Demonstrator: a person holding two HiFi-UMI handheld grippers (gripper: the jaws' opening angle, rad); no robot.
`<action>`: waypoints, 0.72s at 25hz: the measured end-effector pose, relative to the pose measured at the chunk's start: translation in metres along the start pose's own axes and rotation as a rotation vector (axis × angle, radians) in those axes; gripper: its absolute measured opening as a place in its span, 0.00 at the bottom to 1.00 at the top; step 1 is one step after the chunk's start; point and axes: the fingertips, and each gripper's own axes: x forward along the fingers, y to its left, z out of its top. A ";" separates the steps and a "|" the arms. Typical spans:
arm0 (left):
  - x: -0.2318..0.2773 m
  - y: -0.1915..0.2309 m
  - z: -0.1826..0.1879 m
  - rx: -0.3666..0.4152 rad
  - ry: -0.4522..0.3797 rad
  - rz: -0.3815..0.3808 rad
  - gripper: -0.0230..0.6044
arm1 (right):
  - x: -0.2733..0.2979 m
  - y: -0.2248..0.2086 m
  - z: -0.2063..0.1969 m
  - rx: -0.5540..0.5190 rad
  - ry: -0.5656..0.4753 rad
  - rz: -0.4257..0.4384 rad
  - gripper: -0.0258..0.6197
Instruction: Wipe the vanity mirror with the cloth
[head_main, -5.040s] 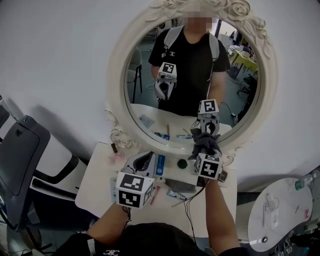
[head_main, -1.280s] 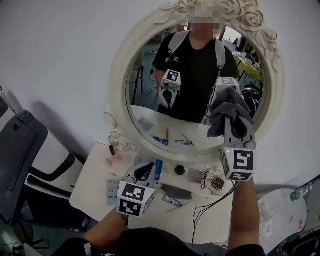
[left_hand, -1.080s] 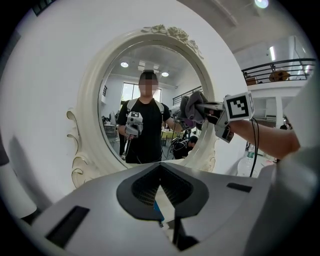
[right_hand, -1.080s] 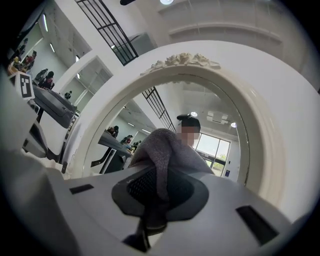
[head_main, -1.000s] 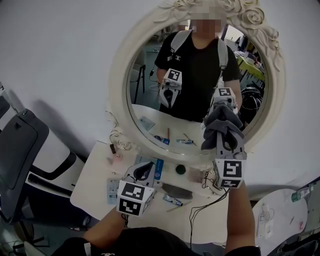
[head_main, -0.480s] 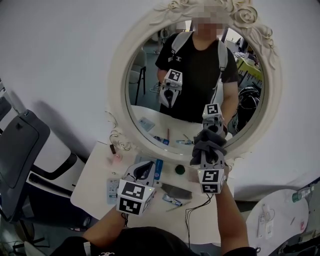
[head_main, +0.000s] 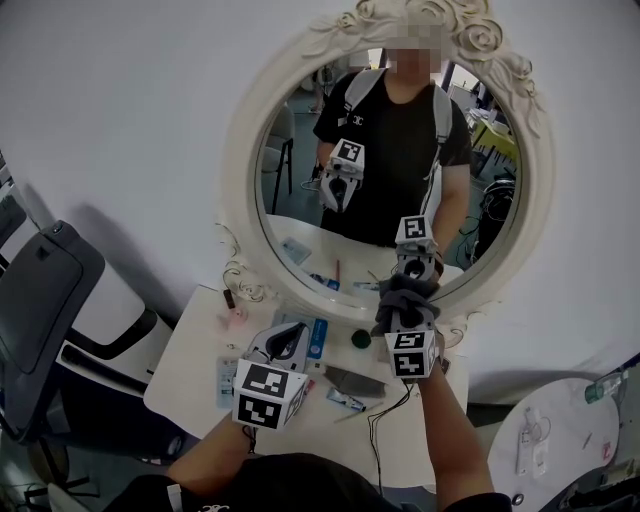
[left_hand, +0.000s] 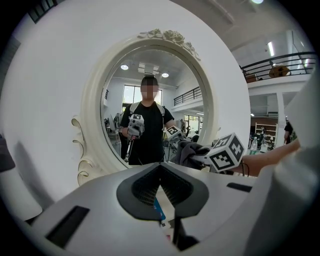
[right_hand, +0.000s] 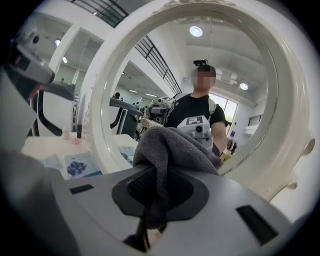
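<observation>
As it clamps the cloth (head_main: 400, 303), the right claw (head_main: 404, 290) has slid lower down the mirror (head_main: 296, 170).

White table (head_main: 188, 352), grey chair (head_main: 45, 290), blue packet (head_main: 319, 338)

No legible words or numbers appear. The marker cubes of the left gripper (head_main: 288, 341) and right gripper (head_main: 404, 302) bear only black-and-white square patterns. A small white chest emblem (head_main: 356, 122), reflected in the vanity mirror (head_main: 238, 190), and the print on a blue packet (head_main: 318, 337) on the worktop (head_main: 196, 362) are too small to read.
</observation>
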 end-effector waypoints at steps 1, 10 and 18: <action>-0.002 0.000 0.000 0.001 -0.002 0.001 0.04 | -0.001 0.002 0.001 0.043 0.006 0.024 0.10; -0.007 -0.003 0.000 -0.005 -0.019 -0.006 0.04 | -0.094 0.000 0.153 -0.034 -0.361 0.053 0.10; -0.005 -0.014 0.005 0.006 -0.035 -0.038 0.04 | -0.164 -0.081 0.330 -0.136 -0.613 -0.079 0.10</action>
